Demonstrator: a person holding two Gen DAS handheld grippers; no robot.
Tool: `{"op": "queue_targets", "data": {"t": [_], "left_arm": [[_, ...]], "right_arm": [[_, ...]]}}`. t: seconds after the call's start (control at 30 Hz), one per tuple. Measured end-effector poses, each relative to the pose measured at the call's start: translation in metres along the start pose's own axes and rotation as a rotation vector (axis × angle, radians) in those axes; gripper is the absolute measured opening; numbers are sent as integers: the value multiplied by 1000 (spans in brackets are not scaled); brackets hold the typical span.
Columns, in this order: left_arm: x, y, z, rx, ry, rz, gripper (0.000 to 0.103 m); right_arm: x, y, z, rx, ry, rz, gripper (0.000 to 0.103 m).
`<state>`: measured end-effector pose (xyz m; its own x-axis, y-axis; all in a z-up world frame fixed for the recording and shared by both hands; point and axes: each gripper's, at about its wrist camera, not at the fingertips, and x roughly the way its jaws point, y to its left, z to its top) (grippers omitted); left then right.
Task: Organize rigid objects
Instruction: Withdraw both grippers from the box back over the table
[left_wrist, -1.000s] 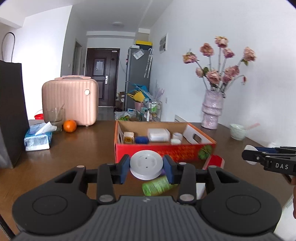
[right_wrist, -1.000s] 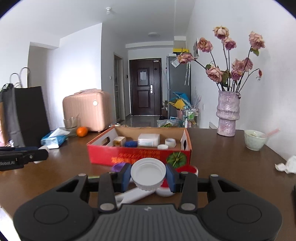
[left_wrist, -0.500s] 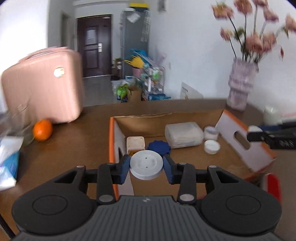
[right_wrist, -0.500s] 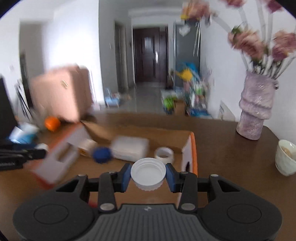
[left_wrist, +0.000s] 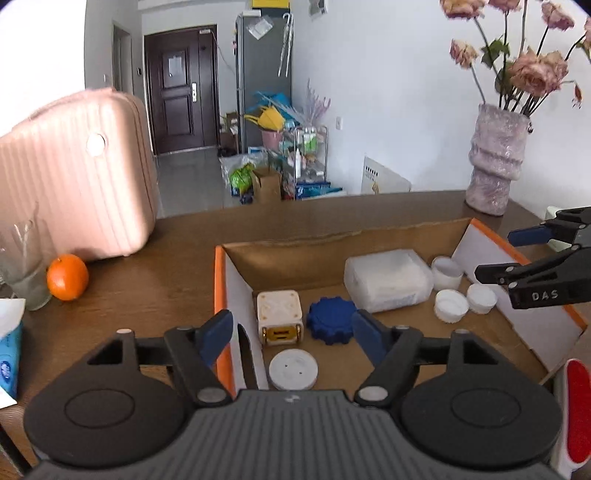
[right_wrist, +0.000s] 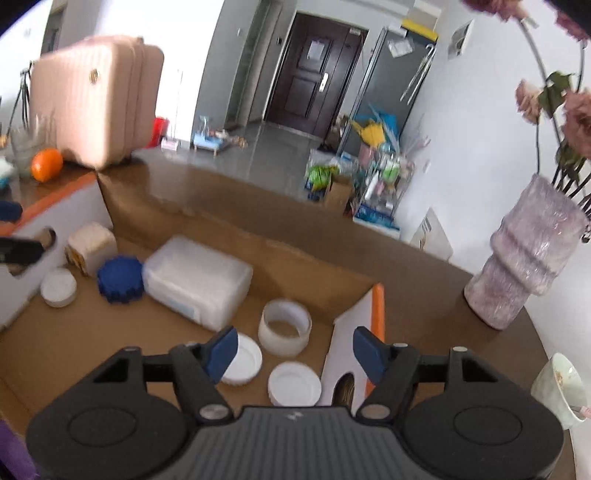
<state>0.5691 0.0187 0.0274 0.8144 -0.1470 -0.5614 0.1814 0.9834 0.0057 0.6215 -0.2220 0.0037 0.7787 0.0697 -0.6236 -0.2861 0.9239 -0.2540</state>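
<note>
Your left tool (left_wrist: 291, 334) had just opened wide, holding nothing; the white disc (left_wrist: 293, 370) lay low in the frame on the box (left_wrist: 220, 280) floor beneath it. Your right tool (right_wrist: 291, 350) had also just opened and gripped nothing, its white cap (right_wrist: 294, 384) resting below. Farther up sat a blue gear (left_wrist: 331, 319), a cube (left_wrist: 279, 315) and a clear case (left_wrist: 388, 278). The box stood on the table (left_wrist: 147, 273).

The cardboard box (left_wrist: 406, 236) on the counter (left_wrist: 147, 288) is viewed closely from above by both wrist cameras, each angled downward along its hand-held gripper. Its left end is faced by the left view, its right end by the right view. The box interior, pink suitcase (right_wrist: 96, 99), vase (right_wrist: 524, 266) and dark door (left_wrist: 177, 85) are shared by both.
</note>
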Motion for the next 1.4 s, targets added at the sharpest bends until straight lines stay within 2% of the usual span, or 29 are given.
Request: {"op": "queue_targets", "data": {"t": [0.1, 0.23, 0.37, 0.57, 0.77, 0.97, 1.13, 1.23, 1.3, 1.4], "left_arm": [[-22, -4, 3, -3, -18, 1, 80], [-67, -13, 0, 58, -86, -38, 85], [-109, -21, -5, 92, -118, -18, 86], [-183, -24, -24, 74, -197, -7, 92], [-259, -31, -81, 30, -318, 30, 100], [-314, -42, -143, 29, -373, 69, 101], [-362, -49, -193, 19, -437, 122, 103], [-388, -53, -219, -20, -442, 120, 103], [-399, -55, -236, -22, -428, 126, 103], [-410, -56, -262, 22, -352, 121, 103]], "right_arm": [[-24, -6, 5, 37, -33, 42, 68], [-64, -6, 3, 43, -81, 73, 72], [-108, 0, -5, 47, -118, 72, 72], [-177, 9, -27, 89, -186, 90, 78], [-250, 31, -78, 139, -299, 109, 86], [-305, 64, -143, 216, -376, 139, 86], [-340, 92, -197, 259, -458, 110, 90], [-359, 107, -230, 257, -474, 127, 91], [-373, 116, -250, 245, -453, 133, 94], [-391, 125, -268, 184, -382, 155, 94]]}}
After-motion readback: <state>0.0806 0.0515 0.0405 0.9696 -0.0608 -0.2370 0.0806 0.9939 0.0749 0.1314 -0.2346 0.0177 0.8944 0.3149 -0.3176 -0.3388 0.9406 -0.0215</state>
